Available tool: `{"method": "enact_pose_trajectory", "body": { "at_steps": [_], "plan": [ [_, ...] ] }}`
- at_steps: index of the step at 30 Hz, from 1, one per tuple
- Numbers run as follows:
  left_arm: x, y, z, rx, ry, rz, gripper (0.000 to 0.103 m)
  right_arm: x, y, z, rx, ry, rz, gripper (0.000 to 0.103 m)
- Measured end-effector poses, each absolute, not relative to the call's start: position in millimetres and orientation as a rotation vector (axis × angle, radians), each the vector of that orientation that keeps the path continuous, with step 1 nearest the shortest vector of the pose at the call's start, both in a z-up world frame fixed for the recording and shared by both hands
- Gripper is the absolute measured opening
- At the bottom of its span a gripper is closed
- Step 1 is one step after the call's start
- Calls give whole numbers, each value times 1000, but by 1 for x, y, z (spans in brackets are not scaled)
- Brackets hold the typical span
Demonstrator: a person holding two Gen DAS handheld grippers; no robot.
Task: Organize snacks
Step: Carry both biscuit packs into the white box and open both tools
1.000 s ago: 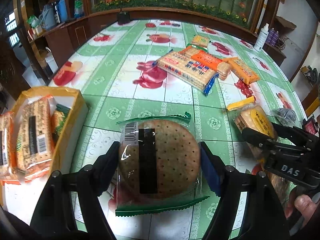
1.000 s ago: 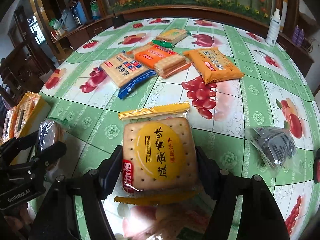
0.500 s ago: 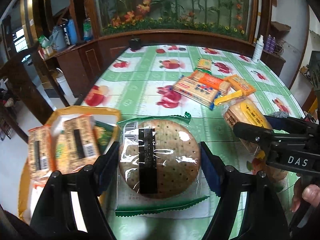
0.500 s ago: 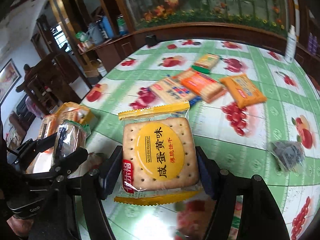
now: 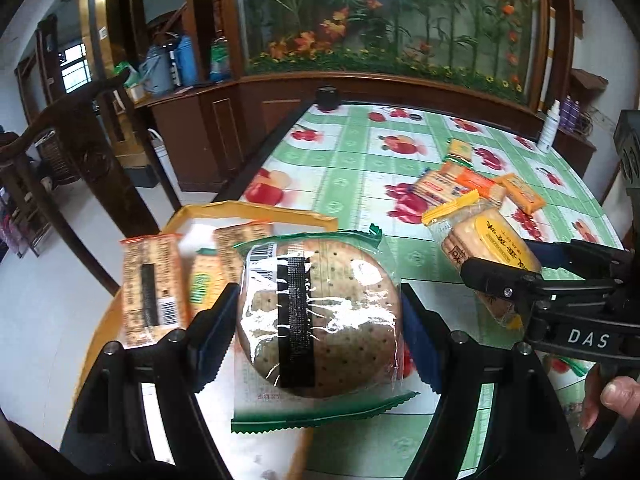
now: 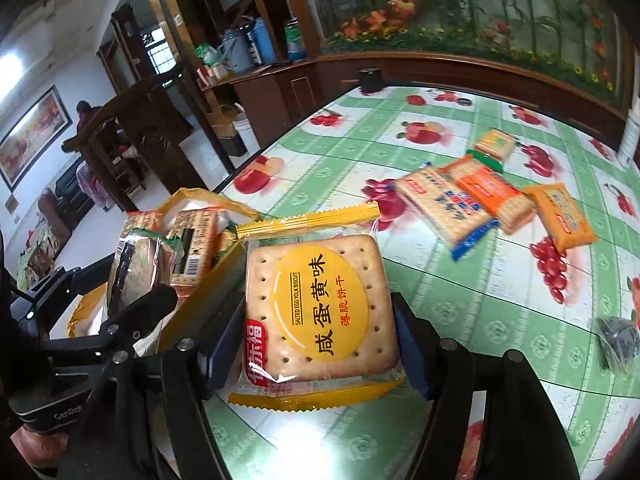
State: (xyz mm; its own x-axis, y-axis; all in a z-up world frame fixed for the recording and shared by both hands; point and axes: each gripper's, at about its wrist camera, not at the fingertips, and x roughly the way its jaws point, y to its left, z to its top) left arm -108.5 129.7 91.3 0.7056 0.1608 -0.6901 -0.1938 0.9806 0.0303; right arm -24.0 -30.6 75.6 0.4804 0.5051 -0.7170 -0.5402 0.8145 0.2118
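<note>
My left gripper (image 5: 318, 322) is shut on a round brown biscuit pack (image 5: 320, 316) with green wrapper ends, held above the yellow box (image 5: 256, 213) at the table's left edge. That box holds several wrapped biscuit packs (image 5: 150, 284). My right gripper (image 6: 320, 312) is shut on a square salted egg yolk biscuit pack (image 6: 320, 308) with yellow wrapper ends, just right of the yellow box (image 6: 208, 284). The right gripper (image 5: 508, 264) with its pack shows at the right of the left wrist view. In the right wrist view the left gripper (image 6: 132, 276) with its round pack is at the left.
Several biscuit packs (image 6: 476, 200) lie in a heap on the green fruit-print tablecloth (image 6: 460, 304) further back. A small dark packet (image 6: 620, 340) lies at the right. A wooden chair (image 5: 72, 152) stands left of the table. A white spray bottle (image 5: 548, 126) stands at the far right edge.
Both grippers have risen and moved left towards the yellow box, each keeping its pack. The box has come from the left edge to just behind the round pack.
</note>
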Motion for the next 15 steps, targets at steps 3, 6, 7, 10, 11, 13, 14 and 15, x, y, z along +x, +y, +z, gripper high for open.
{"method": "enact_pose_trajectory", "body": {
  "at_steps": [3,6,7,10,11,13,14,15],
  "plan": [
    [-113,142,90,-61,765,212,77,-26,-18,76,-59,858,656,70],
    [-118,154,89,-75,769,234,77,-30,-6,76,-76,861,678,69],
    [-120,158,88,-80,770,241,77,-30,-1,76,-82,860,686,69],
    [-125,170,87,-90,772,263,77,-33,11,76,-99,861,707,70],
    [-127,174,86,-93,773,268,77,-33,17,76,-104,861,716,70],
    [-132,182,85,-104,775,283,77,-34,26,76,-114,863,732,70],
    [-134,186,84,-110,775,289,77,-35,31,75,-121,863,743,70],
    [-136,192,84,-120,776,298,77,-35,35,75,-126,863,750,70]
  ]
}}
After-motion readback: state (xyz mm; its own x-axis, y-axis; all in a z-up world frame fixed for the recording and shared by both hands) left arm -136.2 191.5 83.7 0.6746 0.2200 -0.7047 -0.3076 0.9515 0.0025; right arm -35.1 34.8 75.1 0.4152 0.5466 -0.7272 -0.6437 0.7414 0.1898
